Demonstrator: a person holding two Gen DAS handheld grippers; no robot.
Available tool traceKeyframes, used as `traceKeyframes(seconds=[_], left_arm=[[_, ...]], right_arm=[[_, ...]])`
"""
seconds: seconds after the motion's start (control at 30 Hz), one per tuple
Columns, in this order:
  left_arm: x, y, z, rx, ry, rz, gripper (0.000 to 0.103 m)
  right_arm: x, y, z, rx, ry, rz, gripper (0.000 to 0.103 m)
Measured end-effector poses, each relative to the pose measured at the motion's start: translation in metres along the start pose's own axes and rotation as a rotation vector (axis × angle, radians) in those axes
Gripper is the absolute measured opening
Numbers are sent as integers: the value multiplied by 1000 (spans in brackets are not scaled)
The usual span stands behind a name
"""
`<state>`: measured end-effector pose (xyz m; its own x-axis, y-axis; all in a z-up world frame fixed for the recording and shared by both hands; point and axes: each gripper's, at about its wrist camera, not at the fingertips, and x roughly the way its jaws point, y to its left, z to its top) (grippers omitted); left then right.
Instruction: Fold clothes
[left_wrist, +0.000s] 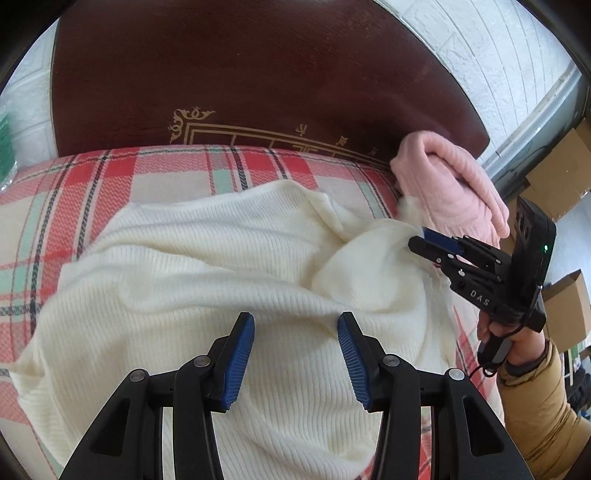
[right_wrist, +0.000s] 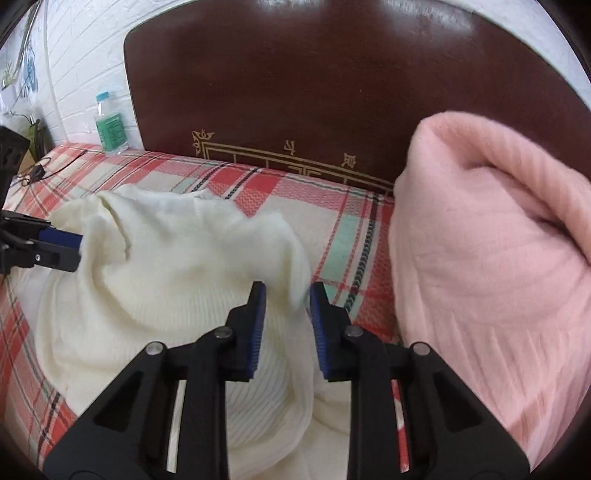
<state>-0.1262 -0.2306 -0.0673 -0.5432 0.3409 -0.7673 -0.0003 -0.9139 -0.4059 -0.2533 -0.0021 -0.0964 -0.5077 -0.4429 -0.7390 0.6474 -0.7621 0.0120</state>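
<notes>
My left claw (left_wrist: 295, 358) hangs with jaws apart over the cream ribbed sweater (left_wrist: 207, 266), gripping nothing. My right claw (right_wrist: 287, 325) has jaws apart astride a raised fold of it. The sweater lies rumpled on the plaid bedspread (right_wrist: 343, 221), beside a pink blanket (right_wrist: 491, 236) against the headboard (right_wrist: 314, 92).

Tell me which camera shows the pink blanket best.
The right wrist view: the folded pink blanket fills its right side, lying on the plaid bedspread against the headboard. The left wrist view shows only a small, distant part of it at the right, behind the right gripper.
</notes>
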Motion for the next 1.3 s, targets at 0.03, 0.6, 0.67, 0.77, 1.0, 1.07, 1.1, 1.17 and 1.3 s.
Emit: traceKeyframes(seconds=[0.03,0.6,0.67,0.77,1.0,1.07,1.1,1.17,1.3], left_arm=[[0,0,1,-1,-4,9,48],[-6,-7,-12,90,-28,71,53],[-8,-6,-10,91,-31,83,53],[-10,-5,-6,97,-35,102,53],[-19,11,2,111,-57,182,53],[-22,17,3,112,-64,214,53],[-24,20,4,112,-70,233,53],[-29,27,6,111,-84,274,53],[-45,44,8,93,-104,307,57]], right_arm=[[2,-3,1,18,15,-3,27],[30,-29,-8,234,69,208,75],[40,-25,-2,205,79,246,50],[40,-14,6,119,71,235,15],[-1,-58,-3,283,-88,275,8],[2,-66,-11,316,-60,273,8],[5,-67,-14,322,-40,268,8],[12,-65,-18,313,5,244,8],[11,-61,-21,322,26,199,10]])
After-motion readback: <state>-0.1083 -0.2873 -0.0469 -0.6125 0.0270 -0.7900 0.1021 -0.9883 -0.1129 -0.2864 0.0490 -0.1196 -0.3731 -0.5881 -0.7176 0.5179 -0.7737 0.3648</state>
